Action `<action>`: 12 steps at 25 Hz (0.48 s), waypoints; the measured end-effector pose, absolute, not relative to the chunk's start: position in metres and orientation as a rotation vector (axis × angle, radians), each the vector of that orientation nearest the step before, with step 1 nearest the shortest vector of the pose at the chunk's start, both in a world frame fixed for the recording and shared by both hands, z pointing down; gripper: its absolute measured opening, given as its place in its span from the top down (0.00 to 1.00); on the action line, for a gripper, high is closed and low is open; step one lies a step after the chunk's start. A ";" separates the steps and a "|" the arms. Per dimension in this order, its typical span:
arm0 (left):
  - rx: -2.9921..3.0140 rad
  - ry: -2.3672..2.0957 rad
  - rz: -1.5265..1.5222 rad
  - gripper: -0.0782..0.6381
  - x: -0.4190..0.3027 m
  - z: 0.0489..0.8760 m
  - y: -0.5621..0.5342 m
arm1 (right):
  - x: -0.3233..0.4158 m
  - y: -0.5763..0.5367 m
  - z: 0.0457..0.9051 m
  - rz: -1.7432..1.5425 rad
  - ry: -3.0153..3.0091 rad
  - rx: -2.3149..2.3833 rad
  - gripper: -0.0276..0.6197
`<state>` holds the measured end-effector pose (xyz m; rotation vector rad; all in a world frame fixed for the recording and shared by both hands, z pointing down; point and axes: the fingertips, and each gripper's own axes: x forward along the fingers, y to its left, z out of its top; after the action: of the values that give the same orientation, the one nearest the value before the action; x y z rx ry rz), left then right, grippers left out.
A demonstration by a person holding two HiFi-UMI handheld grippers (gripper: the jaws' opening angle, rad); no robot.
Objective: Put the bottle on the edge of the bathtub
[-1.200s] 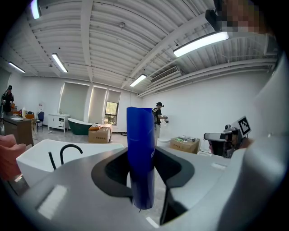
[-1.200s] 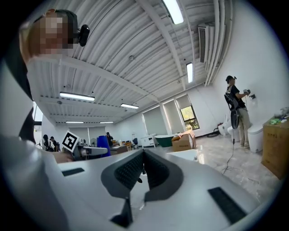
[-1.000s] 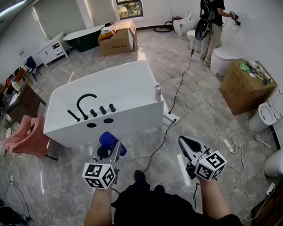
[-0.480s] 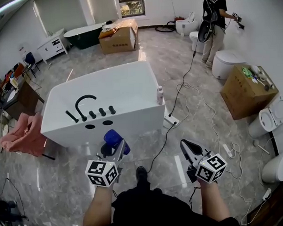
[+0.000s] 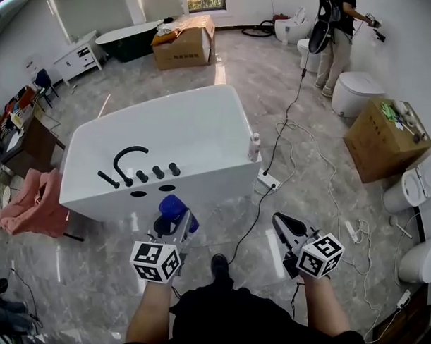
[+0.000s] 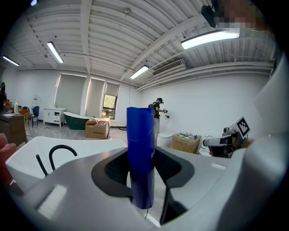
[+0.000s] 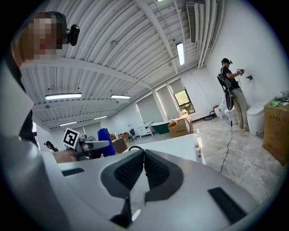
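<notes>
A white bathtub (image 5: 196, 132) stands on a grey marble floor (image 5: 275, 85), with a toilet (image 5: 356, 91) and a cardboard box (image 5: 382, 138) beyond it and a black cable (image 5: 250, 220) trailing across the floor beside it. The left hand-held gripper (image 5: 177, 223) clamps the blue bottle (image 5: 172, 208) upright, just short of the tub. The right hand-held gripper (image 5: 282, 222) is closed and empty.

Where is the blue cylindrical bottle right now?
Head view, lower left of centre: the blue cylindrical bottle stands upright in the left gripper, whose jaws clamp it, just short of the white bathtub and its black arched faucet.
</notes>
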<state>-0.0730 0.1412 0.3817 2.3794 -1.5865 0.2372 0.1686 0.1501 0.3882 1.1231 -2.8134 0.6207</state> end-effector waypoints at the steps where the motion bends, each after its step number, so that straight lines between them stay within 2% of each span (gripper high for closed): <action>1: 2.379 -1.583 0.236 0.66 -0.076 0.383 0.132 | 0.165 0.142 0.389 0.625 -2.808 1.124 0.94; 12: 2.429 -1.530 0.228 0.66 -0.124 0.392 0.057 | 0.109 0.067 0.390 0.616 -2.750 1.137 0.94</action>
<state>-0.1241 0.0568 0.3922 2.4291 -1.5299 0.2282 0.1091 0.0672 0.3904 1.1372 -2.7504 0.6162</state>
